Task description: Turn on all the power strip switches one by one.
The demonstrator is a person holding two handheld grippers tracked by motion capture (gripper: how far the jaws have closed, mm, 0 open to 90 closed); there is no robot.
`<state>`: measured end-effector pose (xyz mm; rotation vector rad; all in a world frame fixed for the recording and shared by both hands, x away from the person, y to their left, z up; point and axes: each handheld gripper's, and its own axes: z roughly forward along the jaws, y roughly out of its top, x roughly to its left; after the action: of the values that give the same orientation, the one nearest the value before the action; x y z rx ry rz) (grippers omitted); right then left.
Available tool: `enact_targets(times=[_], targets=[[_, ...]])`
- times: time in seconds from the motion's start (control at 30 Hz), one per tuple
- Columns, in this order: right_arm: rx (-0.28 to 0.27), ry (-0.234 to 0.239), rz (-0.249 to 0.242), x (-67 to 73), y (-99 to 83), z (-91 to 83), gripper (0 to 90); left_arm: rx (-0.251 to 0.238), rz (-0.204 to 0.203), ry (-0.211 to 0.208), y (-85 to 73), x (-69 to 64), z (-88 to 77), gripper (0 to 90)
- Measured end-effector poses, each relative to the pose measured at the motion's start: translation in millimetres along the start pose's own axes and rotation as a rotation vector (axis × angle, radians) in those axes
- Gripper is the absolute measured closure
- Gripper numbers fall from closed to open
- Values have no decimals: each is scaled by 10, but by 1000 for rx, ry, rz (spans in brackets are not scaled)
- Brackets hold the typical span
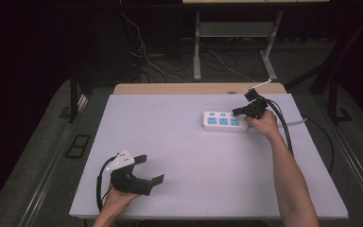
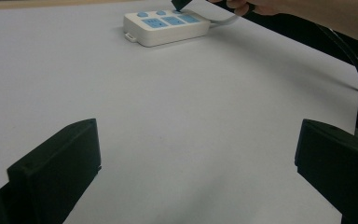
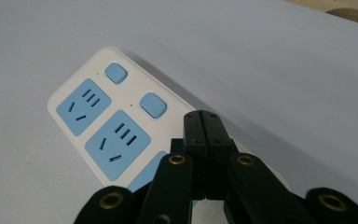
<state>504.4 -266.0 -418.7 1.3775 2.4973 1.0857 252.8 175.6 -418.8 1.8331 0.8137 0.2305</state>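
— High view, lower left of the frame: the left gripper (image 1: 149,169) sits in a hand resting on the pale matte tabletop (image 1: 194,156), fingers spread wide, holding nothing.

— And upper right?

— The right gripper (image 1: 238,111) tilts down over the power strip (image 1: 223,121), forearm stretched forward. Its fingers (image 3: 200,135) are pressed together above the strip's near end. The strip is glossy white plastic, rounded, with blue sockets and buttons.

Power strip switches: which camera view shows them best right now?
The right gripper view: the power strip is close, with two blue switches clearly visible beyond the shut hand-held gripper. The left gripper view shows the strip far off; the high view shows it small.
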Motion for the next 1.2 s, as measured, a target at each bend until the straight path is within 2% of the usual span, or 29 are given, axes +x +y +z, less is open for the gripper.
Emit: enact_targets(times=[0.07,0.23,0.53,0.7,0.87,1.2], targets=[[-3,-7,-10,7,-8,1,899,0,1,0,0,-3,1,0],[-33,37,40,-57,-63,1,900,1,3,-1,-1,-8,3,0],[-25,34,50,-57,-58,12,900,3,3,-4,-4,-11,5,0],[-20,20,28,-39,-51,17,900,1,4,-6,-4,-17,4,0],[-24,35,48,-59,-61,18,900,4,4,-7,-10,-15,9,0],[-7,11,9,-28,-38,24,900,6,3,-7,-11,-3,8,0]])
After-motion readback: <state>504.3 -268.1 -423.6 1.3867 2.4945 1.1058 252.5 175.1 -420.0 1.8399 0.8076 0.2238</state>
